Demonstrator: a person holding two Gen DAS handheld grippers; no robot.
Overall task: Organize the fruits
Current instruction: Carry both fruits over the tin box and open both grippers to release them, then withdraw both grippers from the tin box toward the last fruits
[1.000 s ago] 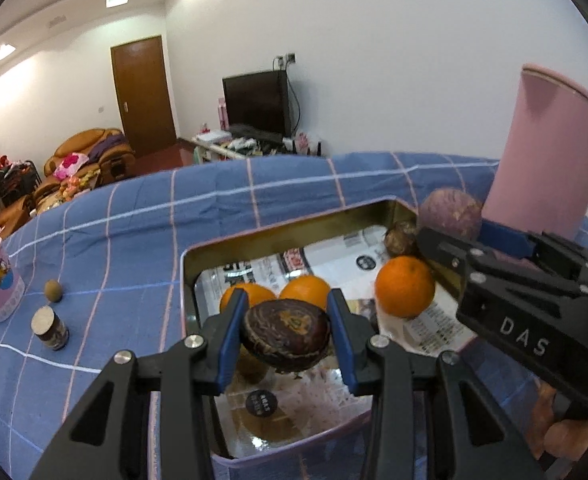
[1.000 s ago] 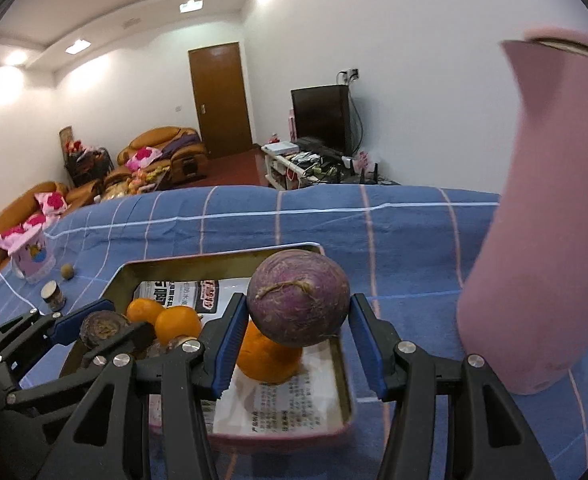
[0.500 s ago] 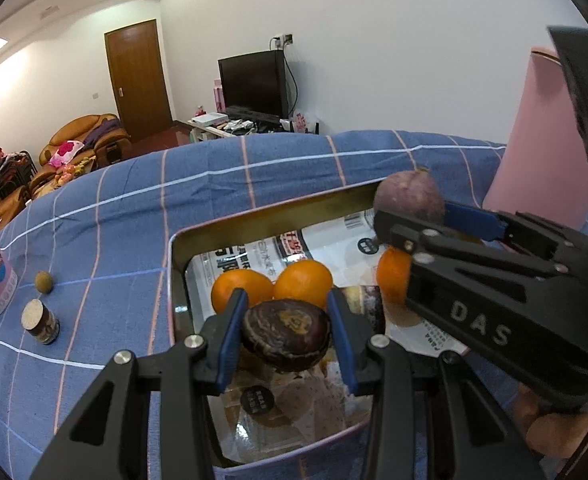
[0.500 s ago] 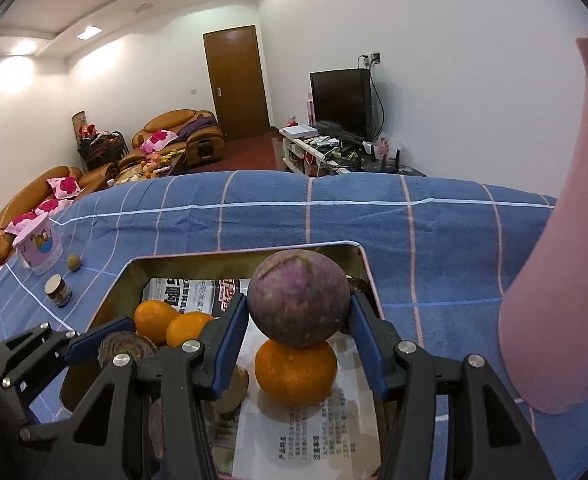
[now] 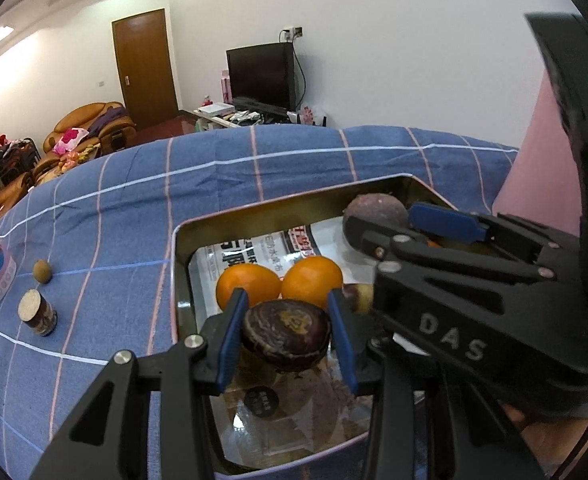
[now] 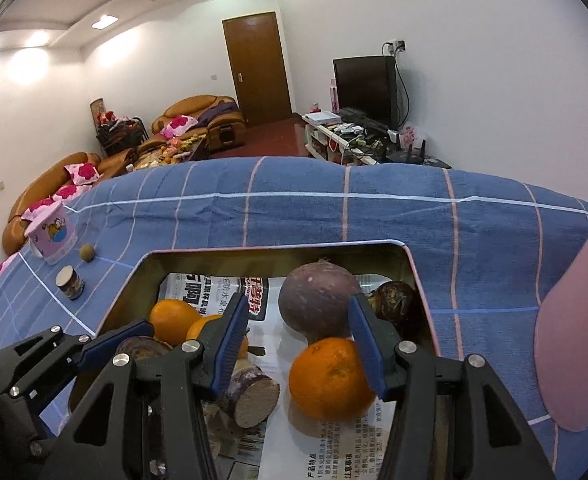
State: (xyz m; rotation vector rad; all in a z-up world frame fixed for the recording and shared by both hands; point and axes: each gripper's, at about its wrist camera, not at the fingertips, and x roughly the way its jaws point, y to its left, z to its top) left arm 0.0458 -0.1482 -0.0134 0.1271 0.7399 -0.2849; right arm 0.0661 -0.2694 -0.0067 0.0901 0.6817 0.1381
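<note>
Right gripper [image 6: 298, 340] now wide: round purple fruit [image 6: 318, 308] released inside the gold metal tin [image 6: 422, 300]. Left gripper [image 5: 288, 336] clamps dark brown fruit [image 5: 286, 332]; it goes next.

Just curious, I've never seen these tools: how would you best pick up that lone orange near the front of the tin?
Grip the orange across its widest middle, coming from above. It is round and sits free on the newspaper, but the purple fruit crowds it behind, so place the right hand-held gripper fingers left and right.
</note>
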